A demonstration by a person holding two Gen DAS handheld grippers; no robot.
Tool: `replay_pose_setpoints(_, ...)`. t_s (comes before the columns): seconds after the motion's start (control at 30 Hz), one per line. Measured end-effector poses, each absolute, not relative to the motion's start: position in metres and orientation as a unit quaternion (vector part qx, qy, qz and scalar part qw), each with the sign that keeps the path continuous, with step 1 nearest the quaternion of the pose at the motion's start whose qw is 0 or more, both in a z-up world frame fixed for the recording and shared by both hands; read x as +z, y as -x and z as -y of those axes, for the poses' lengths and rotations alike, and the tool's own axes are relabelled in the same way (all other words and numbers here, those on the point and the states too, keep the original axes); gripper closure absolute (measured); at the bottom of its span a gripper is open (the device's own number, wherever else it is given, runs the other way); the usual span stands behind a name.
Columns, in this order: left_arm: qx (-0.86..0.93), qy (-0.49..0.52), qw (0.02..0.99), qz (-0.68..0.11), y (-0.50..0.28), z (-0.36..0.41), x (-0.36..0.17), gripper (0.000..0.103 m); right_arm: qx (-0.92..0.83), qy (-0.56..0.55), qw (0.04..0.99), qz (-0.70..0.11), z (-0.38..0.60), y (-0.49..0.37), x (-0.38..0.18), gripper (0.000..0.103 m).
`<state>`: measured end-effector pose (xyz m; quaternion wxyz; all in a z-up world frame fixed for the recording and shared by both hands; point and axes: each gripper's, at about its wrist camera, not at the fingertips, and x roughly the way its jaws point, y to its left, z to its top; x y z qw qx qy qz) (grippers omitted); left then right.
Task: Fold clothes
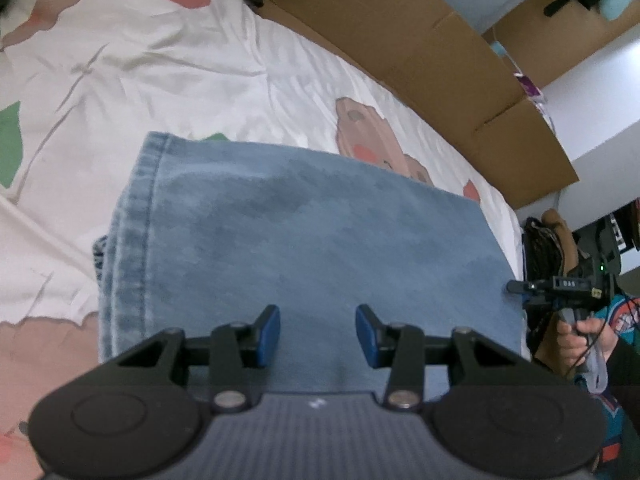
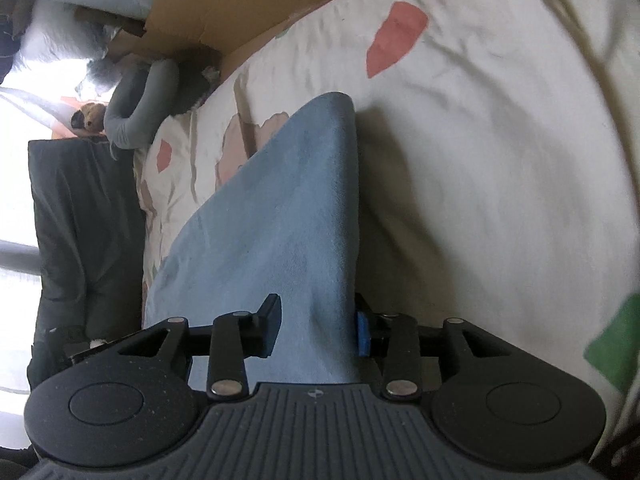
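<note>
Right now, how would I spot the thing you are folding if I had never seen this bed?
Find the big white bedsheet printed with pink bears and green shapes, beside the brown cardboard. Lying on it, just ahead of the left gripper, is the folded jeans. It is the only plain faded blue denim there, with a stitched seam down its left edge.
</note>
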<state>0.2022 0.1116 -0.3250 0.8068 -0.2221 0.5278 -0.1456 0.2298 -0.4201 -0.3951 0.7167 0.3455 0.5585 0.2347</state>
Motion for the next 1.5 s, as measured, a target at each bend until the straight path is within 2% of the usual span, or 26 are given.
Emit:
replay_pose_setpoints(0.23,-0.154,0.218,0.801,-0.535,-0.198,-0.103,-0.328,0.059,0.224,-0.319,0.7,-0.598,0.413,-0.201,-0.415,0.06)
replay_pose_setpoints(0.33,-0.158,0.217,0.8,-0.537,-0.196,-0.1,-0.329,0.059,0.223,-0.338,0.696,-0.593,0.417,-0.188,-0.417,0.061)
replay_pose_setpoints(0.47,-0.166,0.21,0.8,-0.537,-0.197,-0.095,-0.327,0.059,0.229,-0.387,0.682,-0.576,0.431,-0.175,-0.413,0.071)
replay_pose_setpoints(0.6,-0.174,0.206,0.798,-0.539,-0.199,-0.09,-0.326,0.059,0.23,-0.439,0.674,-0.548,0.445,-0.163,-0.407,0.071)
replay_pose_setpoints(0.93,-0.191,0.2,0.794,-0.541,-0.199,-0.071,-0.328,0.059,0.177,-0.466,0.676,-0.543,0.45,-0.138,-0.425,0.071)
replay_pose_setpoints(1.07,-0.188,0.208,0.789,-0.547,-0.199,-0.07,-0.334,0.059,0.152,-0.477,0.671,-0.546,0.449,-0.13,-0.44,0.06)
replay_pose_setpoints(1.33,-0.211,0.201,0.776,-0.56,-0.191,-0.055,-0.34,0.059,0.165,-0.489,0.66,-0.546,0.447,-0.118,-0.445,0.06)
replay_pose_setpoints(1.37,-0.213,0.2,0.775,-0.56,-0.19,-0.052,-0.341,0.059,0.166,-0.488,0.662,-0.545,0.446,-0.118,-0.444,0.06)
replay_pose_setpoints(1.47,-0.22,0.198,0.771,-0.564,-0.188,-0.045,-0.344,0.059,0.173,-0.48,0.67,-0.54,0.443,-0.116,-0.441,0.082)
replay_pose_setpoints(1.5,-0.222,0.196,0.77,-0.565,-0.187,-0.044,-0.345,0.059,0.176,-0.476,0.673,-0.538,0.443,-0.116,-0.439,0.084)
